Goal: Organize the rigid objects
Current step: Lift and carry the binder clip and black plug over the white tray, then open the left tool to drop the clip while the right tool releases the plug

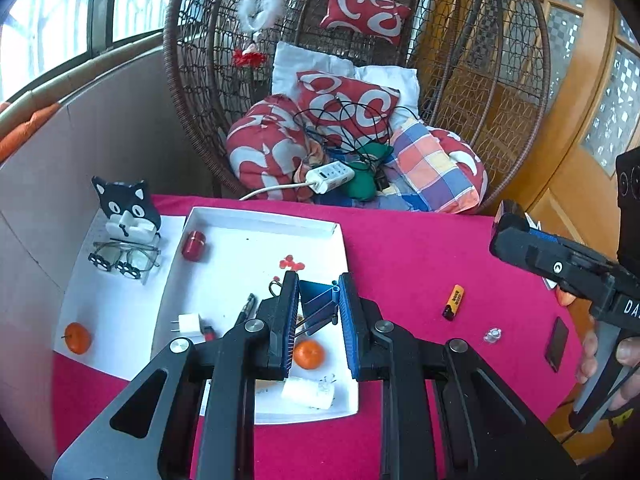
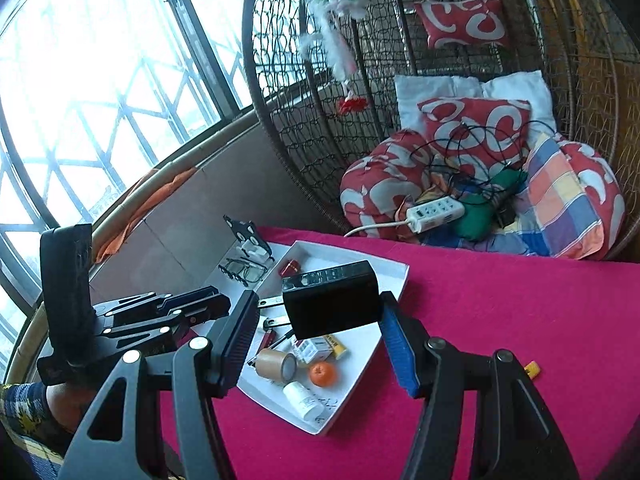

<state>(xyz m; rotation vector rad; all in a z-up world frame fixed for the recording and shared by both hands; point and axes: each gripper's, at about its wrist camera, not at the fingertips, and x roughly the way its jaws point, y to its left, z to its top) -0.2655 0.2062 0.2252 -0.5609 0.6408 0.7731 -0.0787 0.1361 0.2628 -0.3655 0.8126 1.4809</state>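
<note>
Above white tray (image 1: 256, 216) — left gripper (image 1: 319, 312) clamped on blue binder clip (image 1: 318, 300); right gripper (image 2: 320, 328) clamped on black charger (image 2: 332, 300).

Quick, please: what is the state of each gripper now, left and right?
Left gripper: closed on a blue binder clip, above the white tray.
Right gripper: closed on a black power adapter, also above the tray.

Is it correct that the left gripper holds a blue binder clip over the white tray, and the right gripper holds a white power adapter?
Not quite. The right gripper holds a black power adapter, not a white one, as the right wrist view shows. The rest stands: the left gripper holds the blue binder clip over the white tray.
</note>
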